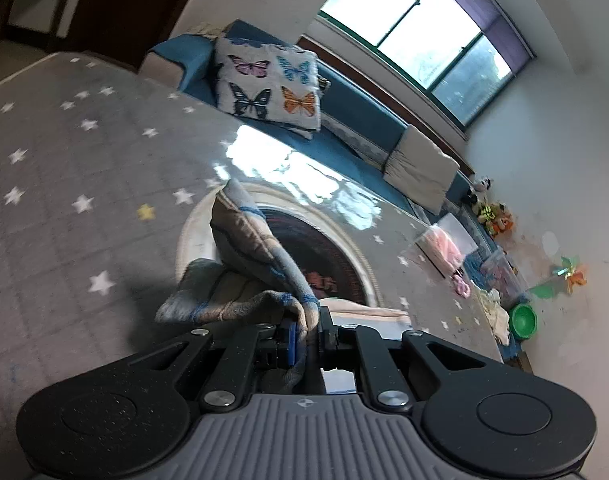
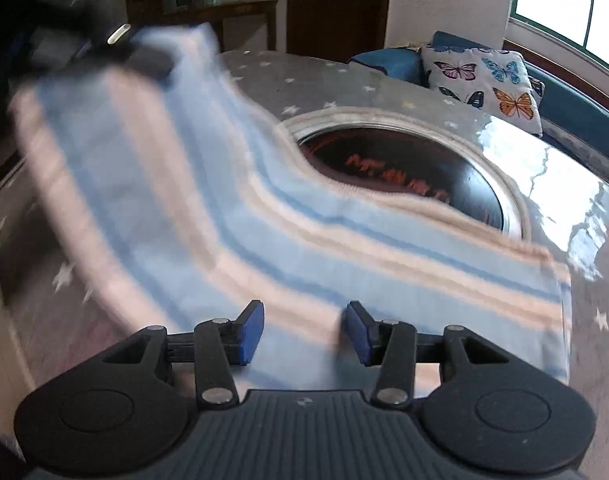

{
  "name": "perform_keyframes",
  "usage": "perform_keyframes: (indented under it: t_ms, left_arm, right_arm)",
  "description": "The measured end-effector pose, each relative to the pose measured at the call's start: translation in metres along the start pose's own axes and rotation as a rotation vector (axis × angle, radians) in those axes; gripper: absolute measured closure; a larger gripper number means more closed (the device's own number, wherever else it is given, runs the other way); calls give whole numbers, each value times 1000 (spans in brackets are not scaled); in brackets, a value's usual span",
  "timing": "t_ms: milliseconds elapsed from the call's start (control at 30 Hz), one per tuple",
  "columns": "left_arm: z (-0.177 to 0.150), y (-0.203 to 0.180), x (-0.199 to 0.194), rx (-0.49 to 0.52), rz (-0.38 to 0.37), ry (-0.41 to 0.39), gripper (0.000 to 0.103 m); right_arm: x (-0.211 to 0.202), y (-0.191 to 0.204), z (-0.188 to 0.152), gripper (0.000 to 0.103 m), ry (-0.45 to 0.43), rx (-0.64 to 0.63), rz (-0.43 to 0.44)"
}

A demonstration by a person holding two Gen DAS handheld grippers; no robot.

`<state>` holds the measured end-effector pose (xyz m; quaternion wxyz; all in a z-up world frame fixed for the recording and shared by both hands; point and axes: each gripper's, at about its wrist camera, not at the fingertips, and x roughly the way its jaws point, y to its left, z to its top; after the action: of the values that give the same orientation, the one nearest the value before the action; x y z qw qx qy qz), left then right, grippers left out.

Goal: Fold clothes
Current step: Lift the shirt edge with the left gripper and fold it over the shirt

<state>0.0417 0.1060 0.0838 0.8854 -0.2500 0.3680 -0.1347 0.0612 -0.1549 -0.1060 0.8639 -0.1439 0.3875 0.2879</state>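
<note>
A striped cloth (image 2: 232, 216) in light blue, pink and dark blue lies spread over the table, blurred by motion. My right gripper (image 2: 302, 332) is open just above its near edge, one blue pad on each side, holding nothing. My left gripper (image 1: 306, 330) is shut on a bunched corner of the same cloth (image 1: 252, 264) and holds it up off the table. In the right wrist view the left gripper (image 2: 136, 54) shows at the far left, lifting the cloth's far corner.
The table (image 1: 64, 168) has a grey cover with white stars and a round dark inset (image 2: 416, 168) with a pale rim. A blue sofa (image 1: 356, 120) with a butterfly cushion (image 1: 268, 84) stands behind. Toys and a green bowl (image 1: 522, 320) lie by the wall.
</note>
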Motion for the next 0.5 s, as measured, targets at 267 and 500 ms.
perform_keyframes:
  t_ms: [267, 500]
  left_arm:
    - [9, -70, 30, 75, -11, 23, 93]
    - [1, -128, 95, 127, -3, 117, 93]
  right_arm:
    - [-49, -19, -31, 54, -63, 37, 8]
    - [-91, -75, -56, 53, -132, 177, -93]
